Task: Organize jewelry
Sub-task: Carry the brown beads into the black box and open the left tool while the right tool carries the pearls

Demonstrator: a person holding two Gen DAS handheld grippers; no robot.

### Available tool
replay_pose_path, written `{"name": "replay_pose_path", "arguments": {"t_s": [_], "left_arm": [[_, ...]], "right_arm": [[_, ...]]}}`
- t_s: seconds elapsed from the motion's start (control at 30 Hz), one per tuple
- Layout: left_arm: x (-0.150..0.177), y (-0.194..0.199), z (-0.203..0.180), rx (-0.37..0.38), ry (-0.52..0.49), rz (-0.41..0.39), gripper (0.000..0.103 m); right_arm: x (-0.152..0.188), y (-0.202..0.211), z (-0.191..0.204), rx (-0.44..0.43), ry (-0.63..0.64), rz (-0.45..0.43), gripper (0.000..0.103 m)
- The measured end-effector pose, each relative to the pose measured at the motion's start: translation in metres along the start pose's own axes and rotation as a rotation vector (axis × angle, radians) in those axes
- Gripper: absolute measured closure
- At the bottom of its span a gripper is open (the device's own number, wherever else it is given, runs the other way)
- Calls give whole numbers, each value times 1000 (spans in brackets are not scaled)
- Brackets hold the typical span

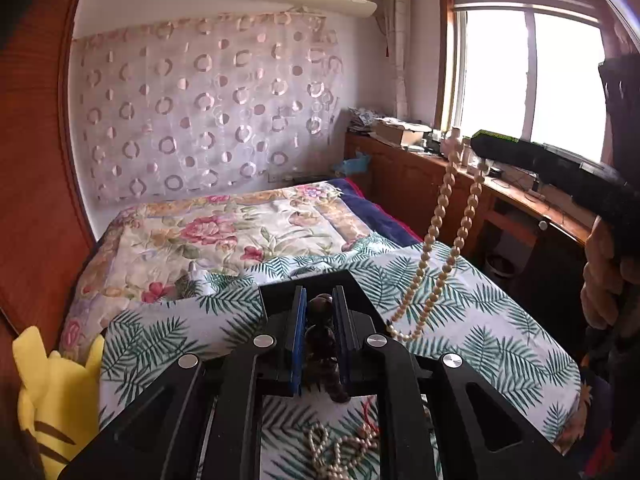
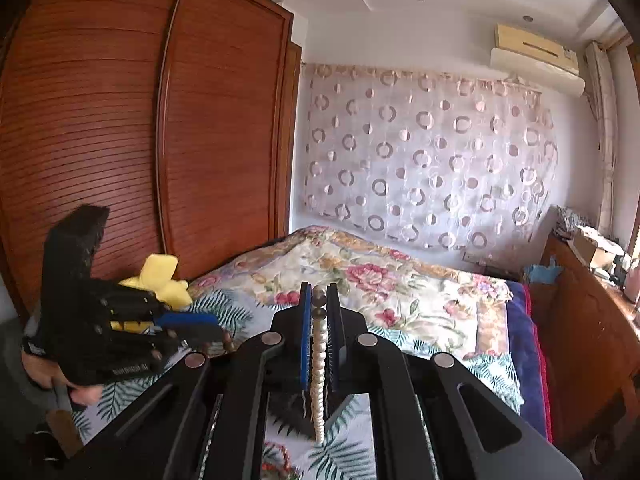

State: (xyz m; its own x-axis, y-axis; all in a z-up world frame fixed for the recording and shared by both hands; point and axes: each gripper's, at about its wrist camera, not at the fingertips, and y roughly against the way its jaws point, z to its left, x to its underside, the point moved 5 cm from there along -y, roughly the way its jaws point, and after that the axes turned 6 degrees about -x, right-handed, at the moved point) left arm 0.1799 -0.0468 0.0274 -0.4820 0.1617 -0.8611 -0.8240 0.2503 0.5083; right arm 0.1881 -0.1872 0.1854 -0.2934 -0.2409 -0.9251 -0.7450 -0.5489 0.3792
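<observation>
Above the bed (image 1: 500, 344), over its palm-leaf sheet, I hold a gripper in each hand. At the far left a yellow plush toy (image 1: 56, 396) sits against the wooden wardrobe (image 2: 120, 120). My left gripper (image 1: 320, 320) has its jaws closed on a string of dark brown beads (image 1: 326, 356), which runs back between the blue pads and hangs down behind them. Under this gripper, on the sheet, lies a loose heap of pale bead strands (image 1: 340, 452) with a bit of red cord. Further right, my right gripper (image 2: 319, 300) has its jaws closed on a pearl necklace (image 2: 319, 368); in its own view the pearls run in one straight row between the pads. Seen from the left wrist, that necklace hangs from the gripper tip as a long double loop, its lowest beads just over the sheet. Beyond it, under the window (image 1: 532, 76), a wooden counter (image 1: 404, 168) carries boxes and small clutter.
</observation>
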Motion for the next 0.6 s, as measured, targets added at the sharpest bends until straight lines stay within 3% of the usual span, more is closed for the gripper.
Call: {"name": "replay_pose_path", "arguments": {"t_s": [0.27, 0.6], "left_arm": [[-8, -39, 5, 4, 30, 32, 91], [17, -89, 9, -10, 47, 122, 91]], "right_arm": [[-19, -35, -14, 26, 11, 12, 95], [24, -95, -29, 28, -29, 152, 95]]}}
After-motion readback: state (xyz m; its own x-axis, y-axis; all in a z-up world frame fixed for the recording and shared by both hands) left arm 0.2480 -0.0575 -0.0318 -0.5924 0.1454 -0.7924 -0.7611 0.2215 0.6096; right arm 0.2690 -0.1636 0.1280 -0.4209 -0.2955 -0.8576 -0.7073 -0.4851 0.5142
